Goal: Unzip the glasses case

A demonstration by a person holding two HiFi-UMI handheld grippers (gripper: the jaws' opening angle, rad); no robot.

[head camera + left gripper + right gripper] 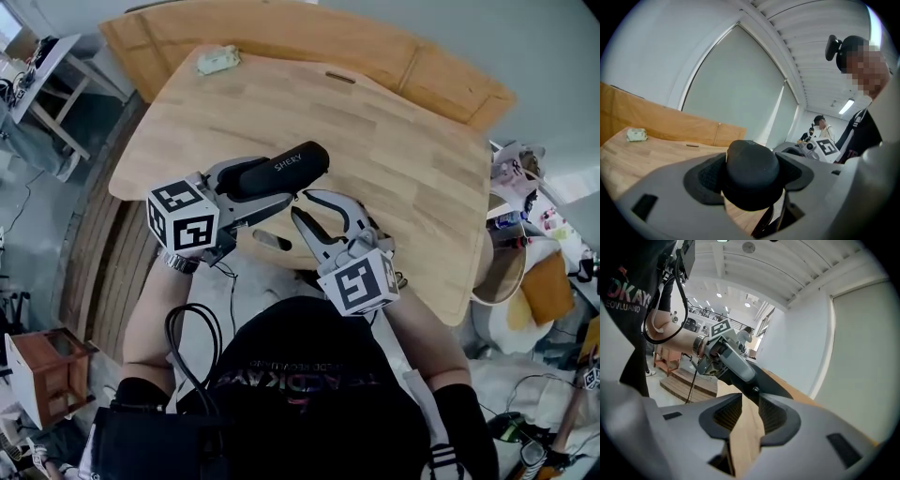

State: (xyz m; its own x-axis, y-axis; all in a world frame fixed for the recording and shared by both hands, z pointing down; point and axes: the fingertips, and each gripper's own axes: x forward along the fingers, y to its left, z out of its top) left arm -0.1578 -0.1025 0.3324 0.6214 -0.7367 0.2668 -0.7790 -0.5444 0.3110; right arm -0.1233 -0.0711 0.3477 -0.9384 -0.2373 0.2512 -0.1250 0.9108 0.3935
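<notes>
A black glasses case [292, 167] with white lettering hangs just above the near part of the wooden table [394, 141]. My left gripper [267, 185] is shut on it. In the left gripper view the case's rounded end [752, 161] fills the space between the pads of the left gripper [751, 183]. My right gripper [306, 204] comes from the near side and meets the case's lower edge. In the right gripper view the right gripper [750, 401] has its jaws drawn narrow, and the small zipper pull [753, 390] of the case [771, 383] sits between the tips.
A small pale green object [217, 60] lies at the table's far left. A second wooden board [441, 75] stands behind the table. A wooden stool [47, 370] is on the floor at left, and clutter [525, 234] lies off the table's right edge.
</notes>
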